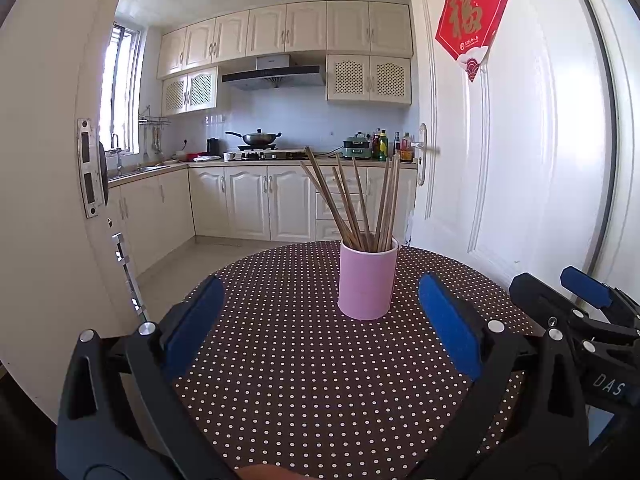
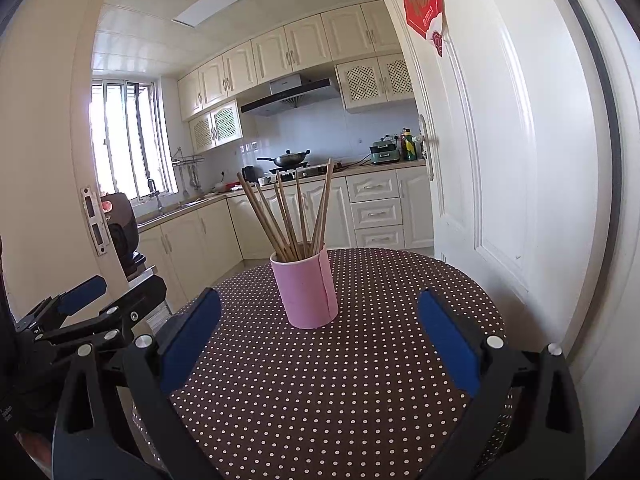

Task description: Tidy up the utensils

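Observation:
A pink cup (image 1: 367,282) (image 2: 308,290) stands upright on the round table with the brown dotted cloth (image 1: 304,384) (image 2: 320,392). Several wooden chopsticks (image 1: 352,204) (image 2: 292,216) stand fanned out in it. My left gripper (image 1: 320,292) is open, just short of the cup, nothing between its blue pads. My right gripper (image 2: 320,308) is open too, level with the cup's near side and empty. The right gripper (image 1: 560,292) also shows at the right edge of the left wrist view, and the left gripper (image 2: 116,292) at the left edge of the right wrist view.
A white door (image 1: 512,168) (image 2: 512,160) with a red paper hanging stands open close behind the table on the right. A door frame (image 1: 52,184) rises on the left. A black camera on a stand (image 2: 122,228) sits left of the table. Kitchen cabinets and a stove lie beyond.

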The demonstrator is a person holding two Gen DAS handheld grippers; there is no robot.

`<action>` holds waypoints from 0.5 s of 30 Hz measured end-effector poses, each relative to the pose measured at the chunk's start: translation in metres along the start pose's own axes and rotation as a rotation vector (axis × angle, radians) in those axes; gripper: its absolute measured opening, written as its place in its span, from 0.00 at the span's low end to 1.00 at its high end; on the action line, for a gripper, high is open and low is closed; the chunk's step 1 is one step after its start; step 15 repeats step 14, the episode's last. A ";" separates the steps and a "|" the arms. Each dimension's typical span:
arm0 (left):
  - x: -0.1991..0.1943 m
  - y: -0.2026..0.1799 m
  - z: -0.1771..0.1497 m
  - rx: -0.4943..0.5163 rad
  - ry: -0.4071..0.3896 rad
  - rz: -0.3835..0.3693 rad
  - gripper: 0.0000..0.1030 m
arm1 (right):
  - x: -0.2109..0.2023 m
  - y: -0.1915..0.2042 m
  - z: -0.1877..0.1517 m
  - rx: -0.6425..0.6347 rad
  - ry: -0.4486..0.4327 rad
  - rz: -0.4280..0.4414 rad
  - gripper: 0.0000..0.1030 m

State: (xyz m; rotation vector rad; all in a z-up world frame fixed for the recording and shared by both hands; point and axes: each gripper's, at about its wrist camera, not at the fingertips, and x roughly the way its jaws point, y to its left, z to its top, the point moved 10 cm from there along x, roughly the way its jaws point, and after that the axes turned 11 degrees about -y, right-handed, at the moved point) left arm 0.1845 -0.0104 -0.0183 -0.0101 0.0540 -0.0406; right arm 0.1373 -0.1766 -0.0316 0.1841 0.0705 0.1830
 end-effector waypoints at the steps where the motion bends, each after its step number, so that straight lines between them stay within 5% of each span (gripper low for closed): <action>1: 0.000 0.000 0.000 0.000 0.000 0.000 0.93 | 0.000 0.000 0.001 0.000 0.000 0.000 0.92; 15: -0.002 0.000 -0.003 -0.003 0.003 0.003 0.93 | -0.001 -0.002 0.000 0.006 0.003 -0.001 0.92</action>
